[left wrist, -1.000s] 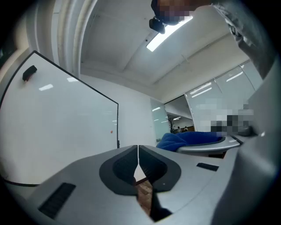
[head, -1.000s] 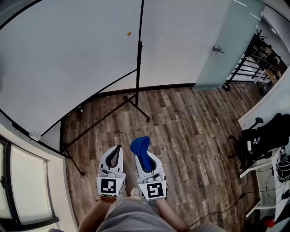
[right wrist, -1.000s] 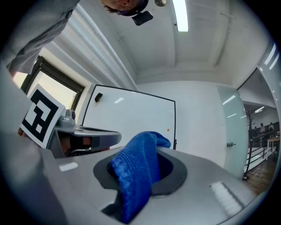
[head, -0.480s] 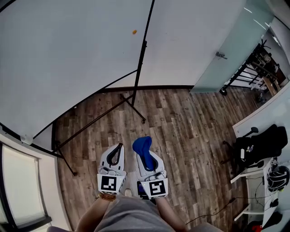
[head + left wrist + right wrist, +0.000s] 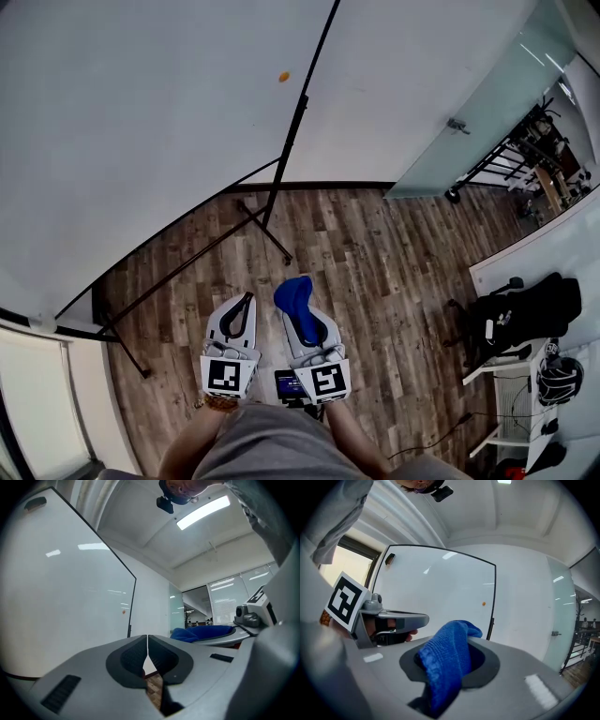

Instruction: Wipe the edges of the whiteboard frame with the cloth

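- My right gripper (image 5: 457, 656) is clamped on the blue cloth (image 5: 443, 665). Its own view shows the fabric bunched between the jaws and spilling over the front.
- My left gripper (image 5: 148, 644) has its jaws closed to a thin slit with nothing between them, which only its own view shows.
- The head view gives me the layout: both grippers sit low by my body over the wooden floor (image 5: 375, 253), well apart from the whiteboard (image 5: 141, 122).
- The black frame (image 5: 302, 111) stands ahead, with an orange dot (image 5: 283, 77) on the board beside it.
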Demonstrator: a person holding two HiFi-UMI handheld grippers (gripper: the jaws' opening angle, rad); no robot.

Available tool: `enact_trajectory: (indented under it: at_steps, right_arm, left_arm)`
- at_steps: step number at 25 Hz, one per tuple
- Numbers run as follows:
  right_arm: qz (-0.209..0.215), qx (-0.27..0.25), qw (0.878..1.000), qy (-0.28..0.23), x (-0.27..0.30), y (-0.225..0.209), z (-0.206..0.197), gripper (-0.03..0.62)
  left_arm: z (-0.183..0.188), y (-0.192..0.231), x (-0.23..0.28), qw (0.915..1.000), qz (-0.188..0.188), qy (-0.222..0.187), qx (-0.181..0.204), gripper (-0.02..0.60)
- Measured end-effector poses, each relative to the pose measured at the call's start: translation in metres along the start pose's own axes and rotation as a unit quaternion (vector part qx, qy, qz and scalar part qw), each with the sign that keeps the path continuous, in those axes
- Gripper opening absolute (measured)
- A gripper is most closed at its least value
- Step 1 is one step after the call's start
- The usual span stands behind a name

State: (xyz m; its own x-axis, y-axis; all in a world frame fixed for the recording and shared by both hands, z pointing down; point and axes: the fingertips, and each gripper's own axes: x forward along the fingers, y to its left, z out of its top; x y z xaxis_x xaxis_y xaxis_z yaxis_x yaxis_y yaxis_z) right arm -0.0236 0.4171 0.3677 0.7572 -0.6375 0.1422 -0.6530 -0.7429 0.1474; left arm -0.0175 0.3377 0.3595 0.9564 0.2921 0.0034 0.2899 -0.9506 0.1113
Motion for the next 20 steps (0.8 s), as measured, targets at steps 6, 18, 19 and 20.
enact_trajectory:
  at_steps: [6, 18, 19, 20]
  right_arm:
    - [-0.009, -0.009, 1.000, 0.007, 0.066, -0.028, 0.005, 0.110]
    - [-0.046, 0.021, 0.998, 0.029, 0.130, -0.100, -0.027, 0.112]
    - [-0.047, 0.024, 0.998, 0.033, 0.138, -0.109, -0.033, 0.114]
    - [-0.047, 0.025, 0.998, 0.037, 0.147, -0.119, -0.039, 0.114]
  left_arm:
    - [0.003, 0.048, 0.048, 0.9999, -0.012, -0.002, 0.001, 0.015]
    - [-0.002, 0.075, 0.118, 0.9989, -0.043, 0.017, 0.010, 0.015]
    - [-0.005, 0.077, 0.126, 0.9988, -0.043, 0.019, 0.014, 0.015]
    - [-0.007, 0.080, 0.134, 0.9987, -0.042, 0.022, 0.017, 0.015]
